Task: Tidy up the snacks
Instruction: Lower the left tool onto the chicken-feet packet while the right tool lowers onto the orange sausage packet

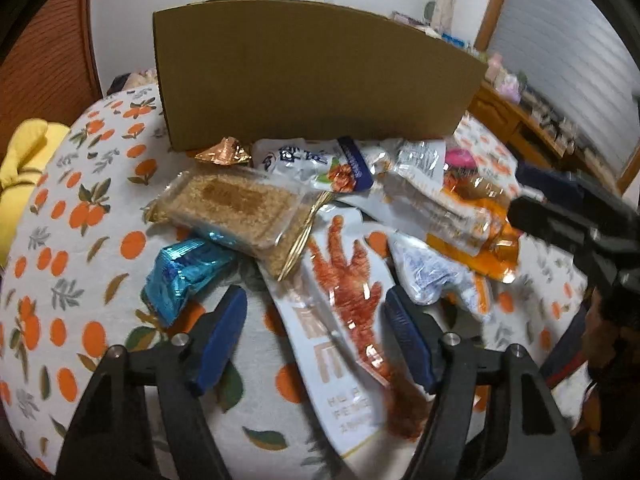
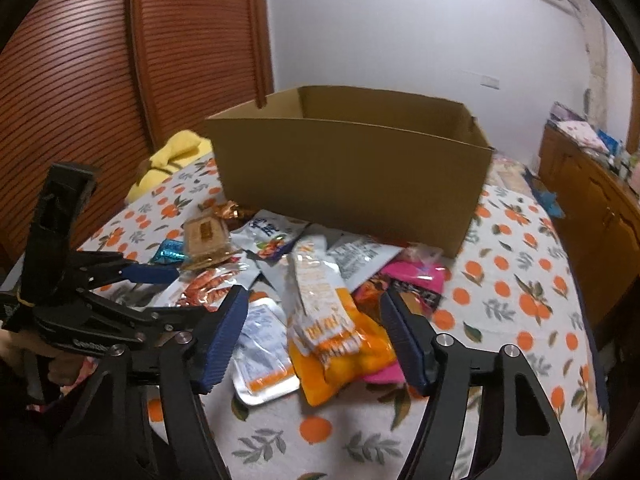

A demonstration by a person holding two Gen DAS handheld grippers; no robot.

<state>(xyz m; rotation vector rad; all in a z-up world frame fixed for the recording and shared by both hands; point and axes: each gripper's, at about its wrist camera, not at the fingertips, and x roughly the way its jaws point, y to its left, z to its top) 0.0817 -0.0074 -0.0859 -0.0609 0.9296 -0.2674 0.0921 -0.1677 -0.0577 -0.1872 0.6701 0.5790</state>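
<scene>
A pile of snack packets lies on the orange-print tablecloth (image 2: pixel 520 300) in front of an open cardboard box (image 2: pixel 352 184). My left gripper (image 1: pixel 314 300) is open, its blue pads on either side of a white packet printed with red chicken feet (image 1: pixel 340 292), not pressing it. A clear sesame bar packet (image 1: pixel 236 208) and a blue foil packet (image 1: pixel 184 276) lie just beyond its left pad. My right gripper (image 2: pixel 313 296) is open over an orange and white packet (image 2: pixel 344 344), pads apart from it. A white sachet (image 2: pixel 260 360) lies beside that packet.
The box (image 1: pixel 312 76) blocks the far side of the pile. A pink packet (image 2: pixel 416 276) sits right of the pile. A yellow cloth (image 2: pixel 176 152) lies at the table's far left, a louvred wooden door (image 2: pixel 120 80) behind it, a wooden cabinet (image 2: pixel 592 208) on the right.
</scene>
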